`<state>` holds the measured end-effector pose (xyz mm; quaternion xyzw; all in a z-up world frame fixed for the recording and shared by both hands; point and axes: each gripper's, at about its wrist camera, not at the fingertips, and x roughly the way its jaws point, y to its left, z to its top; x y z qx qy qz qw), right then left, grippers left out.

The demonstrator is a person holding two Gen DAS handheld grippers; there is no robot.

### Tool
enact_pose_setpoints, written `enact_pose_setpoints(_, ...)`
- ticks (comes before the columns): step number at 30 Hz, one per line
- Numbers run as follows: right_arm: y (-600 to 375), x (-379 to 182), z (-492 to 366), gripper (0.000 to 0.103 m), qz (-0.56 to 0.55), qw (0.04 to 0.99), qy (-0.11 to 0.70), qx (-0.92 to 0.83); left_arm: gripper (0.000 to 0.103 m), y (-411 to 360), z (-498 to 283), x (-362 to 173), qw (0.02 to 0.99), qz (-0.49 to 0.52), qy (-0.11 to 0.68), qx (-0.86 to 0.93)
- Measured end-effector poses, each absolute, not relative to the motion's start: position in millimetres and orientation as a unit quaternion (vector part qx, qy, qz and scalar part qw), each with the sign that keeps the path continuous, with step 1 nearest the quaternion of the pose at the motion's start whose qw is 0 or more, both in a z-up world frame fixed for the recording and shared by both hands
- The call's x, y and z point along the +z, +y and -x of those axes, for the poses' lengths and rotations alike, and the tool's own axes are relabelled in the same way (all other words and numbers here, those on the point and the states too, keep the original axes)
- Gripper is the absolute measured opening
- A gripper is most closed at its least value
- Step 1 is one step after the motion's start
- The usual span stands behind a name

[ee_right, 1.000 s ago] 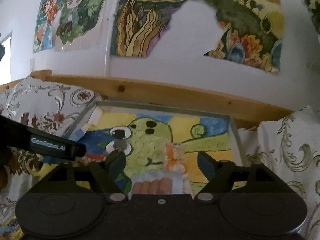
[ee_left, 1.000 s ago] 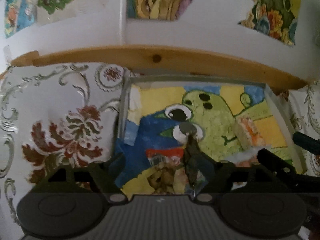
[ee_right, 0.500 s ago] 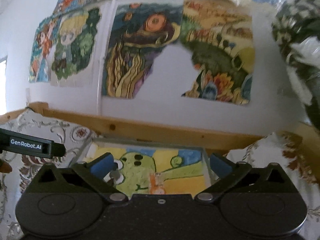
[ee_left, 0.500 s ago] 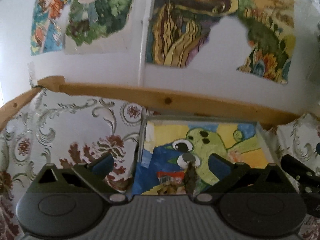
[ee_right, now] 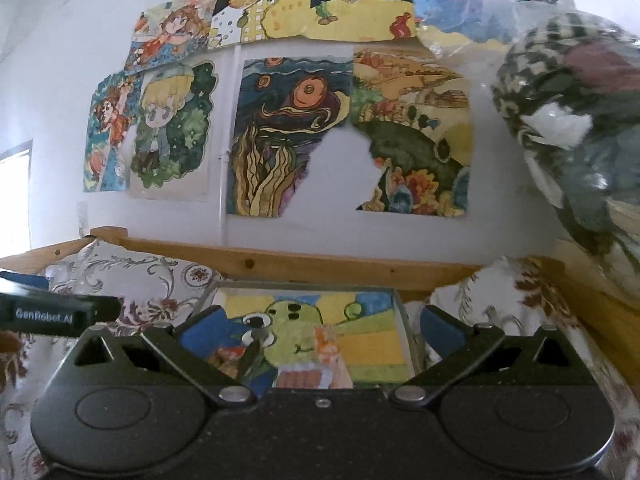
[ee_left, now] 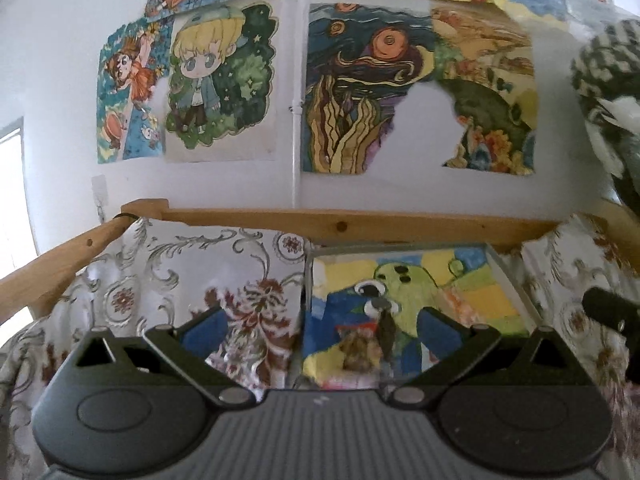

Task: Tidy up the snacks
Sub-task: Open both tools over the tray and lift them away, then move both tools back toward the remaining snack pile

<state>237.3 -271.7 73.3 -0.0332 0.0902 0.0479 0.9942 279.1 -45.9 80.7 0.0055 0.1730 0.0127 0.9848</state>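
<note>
A shallow grey tray (ee_left: 400, 246) with a painted green creature on its floor lies on the floral cloth. Inside it are a brown snack packet (ee_left: 356, 354) and a dark narrow snack (ee_left: 386, 330). The right wrist view shows the same tray (ee_right: 304, 285), the dark snack (ee_right: 248, 356), an orange-and-white packet (ee_right: 326, 344) and a packet of brown sticks (ee_right: 302, 378). My left gripper (ee_left: 318, 332) is open and empty, held back from the tray's left half. My right gripper (ee_right: 320, 334) is open and empty, facing the tray's middle.
Floral cloth (ee_left: 224, 276) covers the surface around the tray. A wooden rail (ee_left: 360, 222) runs behind it, below a white wall with coloured drawings (ee_right: 288, 136). A clear bag of checked fabric (ee_right: 568, 120) hangs at the upper right. The left gripper's body (ee_right: 60, 314) juts in from the left.
Both grippers have drawn back from the tray and tilted upward. The tray now looks smaller and lower, and more wall shows. The snacks lie where they were.
</note>
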Motion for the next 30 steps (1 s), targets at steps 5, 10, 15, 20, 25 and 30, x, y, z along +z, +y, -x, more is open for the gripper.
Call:
enact_pose_setpoints(5,-273.3,65.2,-198.5,0.102,0.031,0.993,0.103,0.039,0.103,-46.7,-240.6,70.3,0.985,-0.028,0.172,0.004)
enact_pose_setpoints(10,-272.9,53.2,-162.7,0.102,0.031,0.993,0.111,0.034,0.103,-45.6,-211.6,57.3,0.983,-0.030,0.181,-0.003)
enact_pose_setpoints(15,-270.2,35.8,-133.1,0.102,0.031,0.991,0.126,0.022,0.103,-43.1,-188.0,41.9,0.981,-0.033,0.190,-0.001)
enact_pose_setpoints(20,-266.3,14.7,-114.6,0.102,0.023,0.988,0.152,0.012,0.103,-43.5,-167.4,26.2,0.980,-0.052,0.190,0.005)
enact_pose_setpoints(25,-262.2,-5.8,-101.3,0.102,0.010,0.984,0.176,0.005,0.103,-37.5,-156.7,10.1,0.976,-0.042,0.212,0.012)
enact_pose_setpoints(30,-260.9,-24.0,-95.6,0.102,0.010,0.979,0.202,0.008,0.103,-29.9,-148.2,-11.0,0.969,-0.038,0.242,0.017)
